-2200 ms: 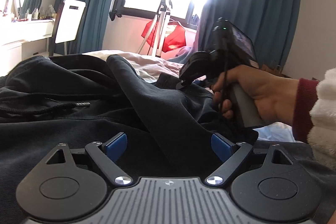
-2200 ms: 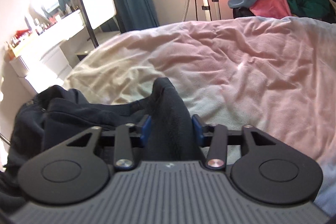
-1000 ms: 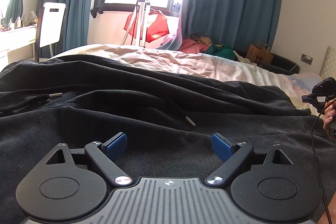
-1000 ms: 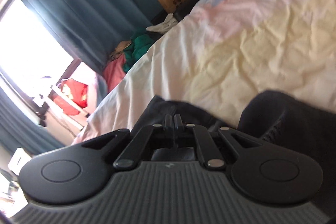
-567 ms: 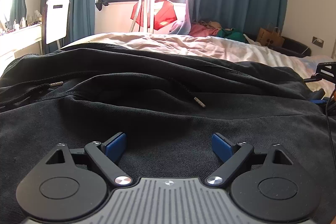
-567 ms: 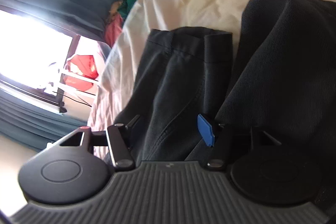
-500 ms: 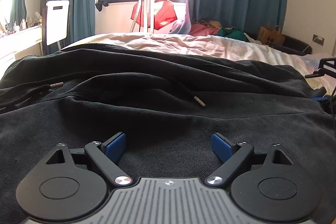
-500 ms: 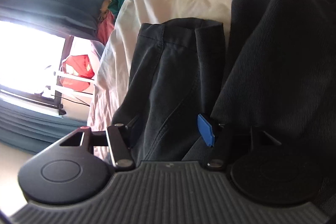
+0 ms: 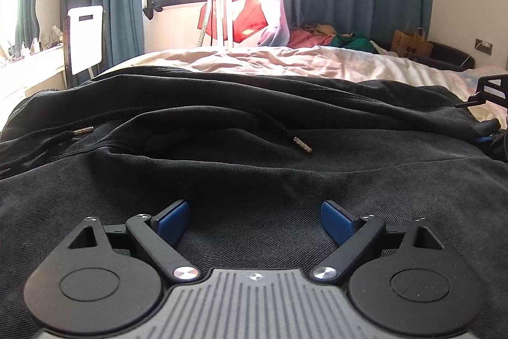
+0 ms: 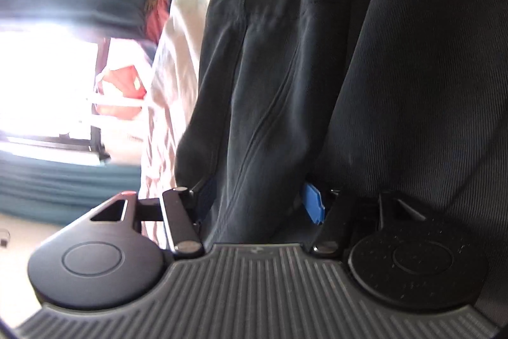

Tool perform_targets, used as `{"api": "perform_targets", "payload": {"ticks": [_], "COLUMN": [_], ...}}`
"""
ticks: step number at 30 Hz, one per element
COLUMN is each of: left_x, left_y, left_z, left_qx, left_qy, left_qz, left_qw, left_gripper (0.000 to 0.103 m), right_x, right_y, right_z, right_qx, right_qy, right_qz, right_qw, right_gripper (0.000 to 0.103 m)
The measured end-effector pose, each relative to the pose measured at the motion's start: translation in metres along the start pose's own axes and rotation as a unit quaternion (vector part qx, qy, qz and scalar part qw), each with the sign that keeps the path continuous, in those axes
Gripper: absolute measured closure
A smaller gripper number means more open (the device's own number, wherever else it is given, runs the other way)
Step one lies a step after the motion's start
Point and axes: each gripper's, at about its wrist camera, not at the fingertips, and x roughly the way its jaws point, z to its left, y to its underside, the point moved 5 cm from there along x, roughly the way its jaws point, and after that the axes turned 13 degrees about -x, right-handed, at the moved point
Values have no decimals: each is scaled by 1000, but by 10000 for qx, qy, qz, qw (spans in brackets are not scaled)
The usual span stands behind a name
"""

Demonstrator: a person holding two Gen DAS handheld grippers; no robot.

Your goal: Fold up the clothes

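A black hooded garment (image 9: 254,154) lies spread across the bed, with a drawstring tip (image 9: 303,145) on its upper layer. My left gripper (image 9: 255,220) is open and empty, low over the near part of the cloth. In the right wrist view, rolled on its side, my right gripper (image 10: 257,205) is open with a sleeve (image 10: 260,84) of the garment lying loose between its fingers; the sleeve's cuff points away. The right gripper also shows at the right edge of the left wrist view (image 9: 489,104).
A pale rumpled bedsheet (image 9: 285,62) lies beyond the garment. A white chair (image 9: 85,43) and dresser stand at the left. A stand with a red cloth (image 9: 235,21) and a heap of clothes (image 9: 327,38) are under the window; a paper bag (image 9: 411,43) is right.
My right gripper carried the sleeve out to the right, opened and let it go; it has since slid along the sleeve. My left gripper stayed open and barely moved.
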Motion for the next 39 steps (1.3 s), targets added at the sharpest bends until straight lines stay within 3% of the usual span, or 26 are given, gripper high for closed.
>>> {"api": "perform_targets", "payload": {"ticks": [2,5,6,12,16,21,27,31,32,34,39], "left_x": [0,0,0,-7,-12,-16,-21,-33,-37,-48,-82], "left_y": [0,0,0,-5,-9,-13,-17,-20,-21,-22,-25], "left_z": [0,0,0,1,1,3,6,4,3,1,-1], "left_qx": [-3,-6,-8,-76,-134,-234,-345,-307,-299,-310,-403], "left_qy": [5,11,13,147,264,336,319,310,317,351,429], "left_qz": [-3,-8,-9,-92,-166,-206,-244,-371,-403,-458,-565], "left_qw": [10000,10000,10000,9998,9994,9989,9986,9984,9982,9979,9967], "left_gripper": [11,11,11,11,11,11,11,11,11,11,11], "right_x": [0,-3,-3,-19,-35,-31,-25,-61,-71,-90,-137], "right_y": [-13,-32,-37,-71,-84,-73,-57,-22,-13,6,53], "right_z": [-10,-20,-22,-2,-1,-11,-23,5,12,28,65], "right_qx": [30,-137,-171,-648,-1041,-1526,-2098,-2734,-2894,-3213,-3991], "right_qy": [55,306,335,346,570,928,1355,1204,1160,1070,839], "right_qz": [-417,-1081,-1162,-1788,-2091,-1798,-1403,-1271,-1239,-1173,-1003], "right_qw": [9991,9936,9925,9811,9707,9673,9581,9458,9420,9336,9075], "right_gripper": [71,93,95,96,97,97,89,68,56,43,41]}}
